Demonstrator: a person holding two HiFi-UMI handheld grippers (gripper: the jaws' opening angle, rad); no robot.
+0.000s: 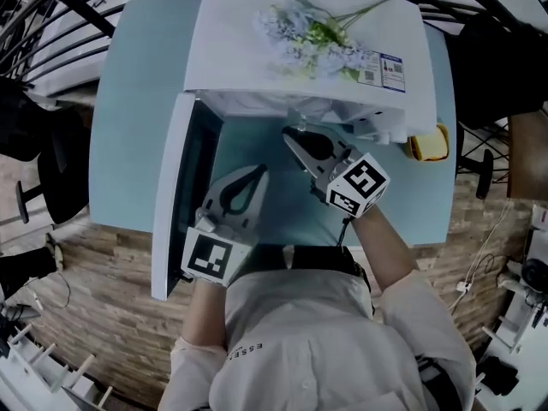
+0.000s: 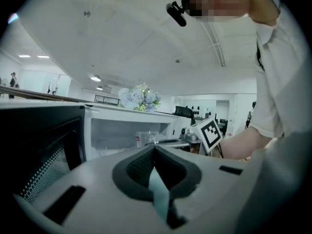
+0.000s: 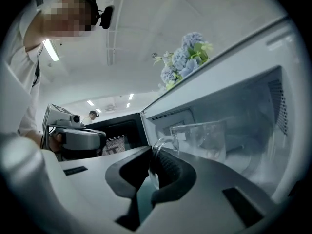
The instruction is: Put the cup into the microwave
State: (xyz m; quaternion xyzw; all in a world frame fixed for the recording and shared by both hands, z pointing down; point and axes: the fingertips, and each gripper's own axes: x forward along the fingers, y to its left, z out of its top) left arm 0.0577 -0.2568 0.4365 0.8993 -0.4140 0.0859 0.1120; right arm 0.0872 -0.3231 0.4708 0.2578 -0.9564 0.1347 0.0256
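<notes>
The cup [image 3: 204, 139], a clear glass one with a handle, sits inside the open mouth of the microwave [image 1: 244, 45], held by its handle; whether its base rests on the cavity floor cannot be told. The pale blue table [image 1: 137, 101] carries the white microwave, whose door [image 1: 175, 195] swings wide to the left of the head view. The right gripper [image 3: 155, 152] reaches level into the opening, its jaws closed tight on the glass handle. The left gripper [image 2: 155, 150] hangs just beside the door's inner face, well back from the cavity — its jaws are together with nothing between them. A bunch of pale flowers [image 1: 308, 34] lies on the microwave's top.
</notes>
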